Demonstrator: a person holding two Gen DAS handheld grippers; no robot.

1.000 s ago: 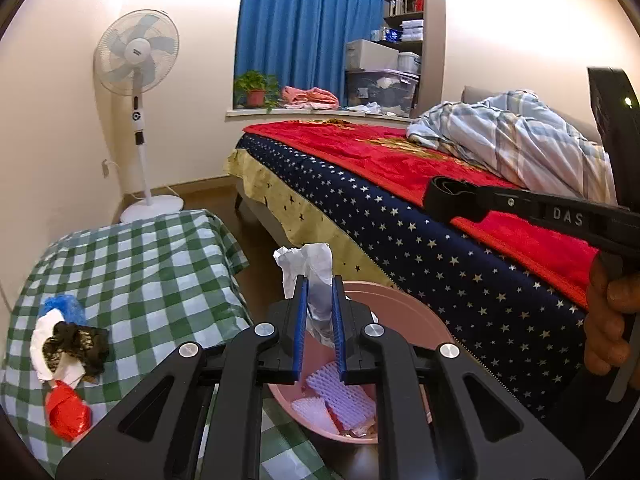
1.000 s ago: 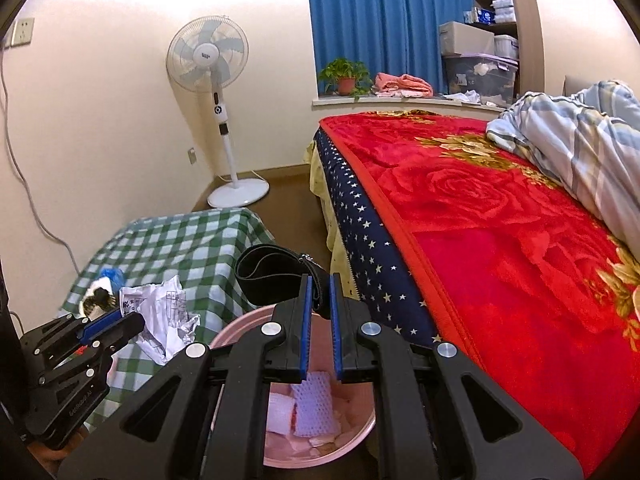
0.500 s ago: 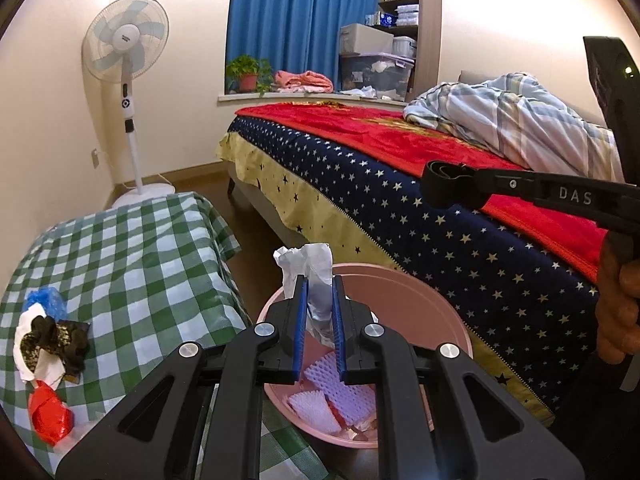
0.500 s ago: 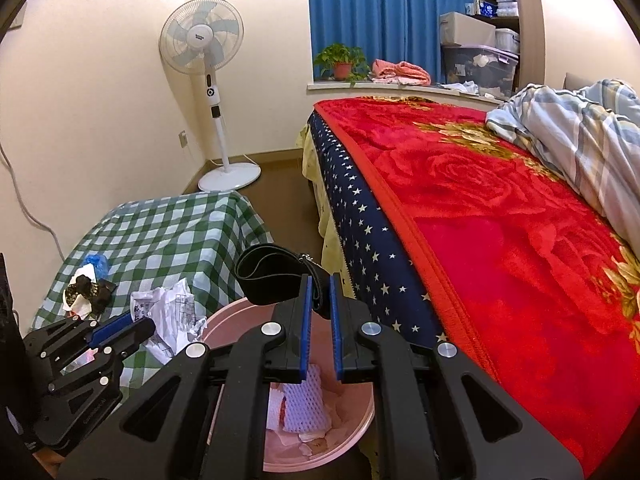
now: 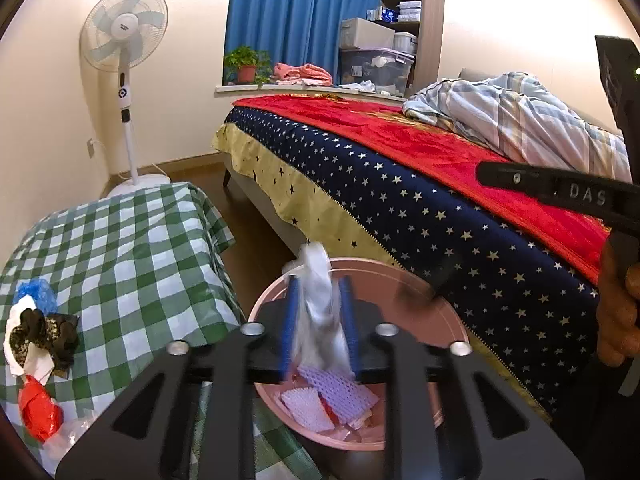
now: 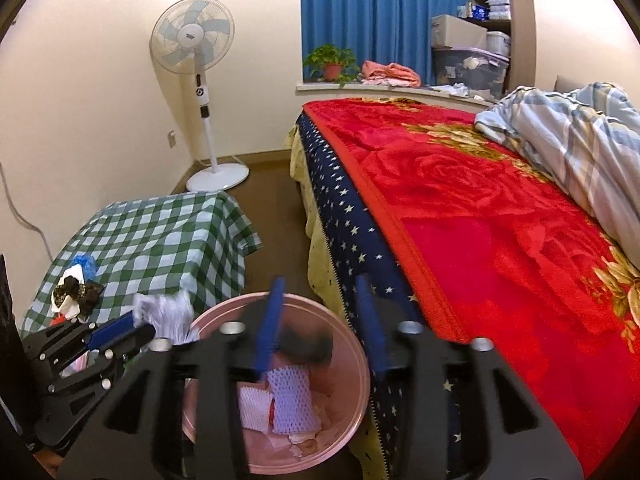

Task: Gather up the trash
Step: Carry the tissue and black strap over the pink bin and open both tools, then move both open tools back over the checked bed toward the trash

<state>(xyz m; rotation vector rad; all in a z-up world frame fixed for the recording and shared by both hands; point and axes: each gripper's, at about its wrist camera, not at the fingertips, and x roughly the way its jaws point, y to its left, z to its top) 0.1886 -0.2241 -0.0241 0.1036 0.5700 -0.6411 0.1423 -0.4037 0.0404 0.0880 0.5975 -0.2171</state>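
A pink bin (image 5: 432,320) stands on the floor between the checked table and the bed, with foam netting and wrappers inside; it also shows in the right wrist view (image 6: 352,344). My left gripper (image 5: 318,312) has its jaws parted over the bin, and a crumpled white paper (image 5: 320,312), blurred, sits loose between them. In the right wrist view the left gripper (image 6: 132,324) and the paper (image 6: 168,314) are at the bin's left rim. My right gripper (image 6: 320,320) is open above the bin. A blurred black band (image 6: 308,344) is just under its jaws, over the bin.
The green checked table (image 5: 132,248) holds a trash heap at its left: blue plastic (image 5: 36,292), a black-and-white rag (image 5: 40,336) and a red bag (image 5: 38,408). The bed with a red blanket (image 6: 480,216) fills the right. A standing fan (image 5: 126,80) is by the wall.
Both grippers opened. The left one's jaws parted around the white paper, now blurred. The right one let go of the black band, which has dropped toward the bin.
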